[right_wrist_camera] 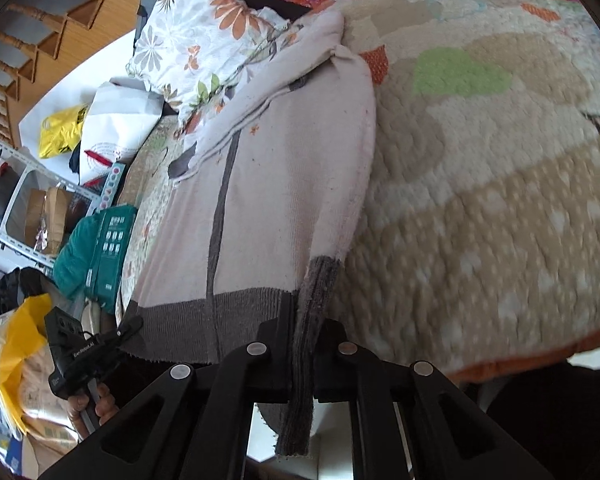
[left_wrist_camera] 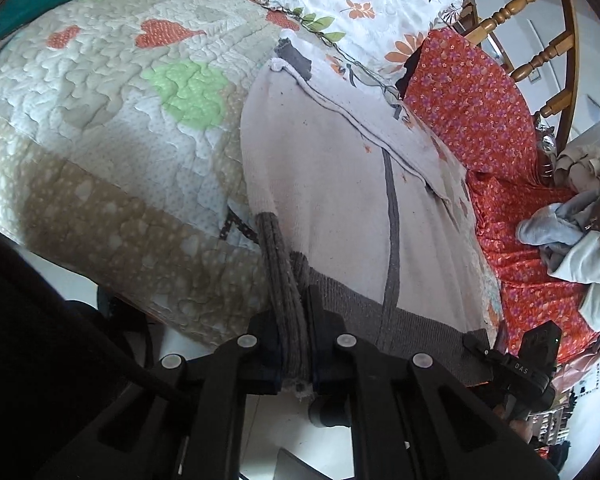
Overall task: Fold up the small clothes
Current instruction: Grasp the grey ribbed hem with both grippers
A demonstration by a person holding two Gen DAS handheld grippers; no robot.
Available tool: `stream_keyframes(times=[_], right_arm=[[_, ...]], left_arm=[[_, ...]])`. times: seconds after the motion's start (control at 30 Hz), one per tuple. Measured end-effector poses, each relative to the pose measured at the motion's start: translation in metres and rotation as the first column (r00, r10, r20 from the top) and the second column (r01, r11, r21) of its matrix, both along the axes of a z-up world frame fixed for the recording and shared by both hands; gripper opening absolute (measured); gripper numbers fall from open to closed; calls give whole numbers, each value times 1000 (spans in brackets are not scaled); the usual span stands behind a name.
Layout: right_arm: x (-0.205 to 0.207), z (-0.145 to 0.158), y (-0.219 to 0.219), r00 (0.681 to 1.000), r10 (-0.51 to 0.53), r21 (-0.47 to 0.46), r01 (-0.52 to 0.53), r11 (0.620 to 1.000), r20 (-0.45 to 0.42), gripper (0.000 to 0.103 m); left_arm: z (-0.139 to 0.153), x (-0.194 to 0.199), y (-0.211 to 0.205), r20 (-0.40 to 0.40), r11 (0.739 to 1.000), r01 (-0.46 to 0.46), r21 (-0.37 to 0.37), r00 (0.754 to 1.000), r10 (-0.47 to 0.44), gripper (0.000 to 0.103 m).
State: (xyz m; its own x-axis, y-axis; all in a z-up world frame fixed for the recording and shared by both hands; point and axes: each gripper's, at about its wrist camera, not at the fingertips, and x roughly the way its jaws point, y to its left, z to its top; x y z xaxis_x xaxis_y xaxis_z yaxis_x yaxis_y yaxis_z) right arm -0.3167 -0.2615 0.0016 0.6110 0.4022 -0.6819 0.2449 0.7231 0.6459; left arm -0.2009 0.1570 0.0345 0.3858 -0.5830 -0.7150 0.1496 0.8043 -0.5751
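Observation:
A small pale pink knitted sweater (left_wrist_camera: 340,184) with a grey ribbed hem and a grey centre stripe lies stretched on the quilted bedspread (left_wrist_camera: 112,120). My left gripper (left_wrist_camera: 296,340) is shut on one grey hem corner, the knit bunched between its black fingers. In the right wrist view the same sweater (right_wrist_camera: 280,184) runs away from me, and my right gripper (right_wrist_camera: 304,352) is shut on the other grey hem corner. The left gripper (right_wrist_camera: 80,356) shows at the lower left there, held by a hand. The right gripper (left_wrist_camera: 528,364) appears at the right of the left wrist view.
A floral pillow (left_wrist_camera: 360,12) lies past the sweater's neck. An orange flowered cloth (left_wrist_camera: 492,132) carries a pile of pale clothes (left_wrist_camera: 576,240). A wooden headboard (left_wrist_camera: 540,32) stands behind. A teal package (right_wrist_camera: 100,248), bags and metal shelves (right_wrist_camera: 24,200) sit beside the bed.

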Motion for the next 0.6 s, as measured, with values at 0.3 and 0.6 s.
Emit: stream_keyframes(times=[0.3, 0.6], right_arm=[[47, 40, 7, 996, 79, -97, -74, 993, 42, 6], [159, 85, -22, 995, 24, -156, -9, 988, 100, 6]], left_arm=[[38, 69, -16, 76, 1000, 7, 0, 997, -7, 8], [54, 199, -51, 82, 997, -71, 13, 994, 70, 4]])
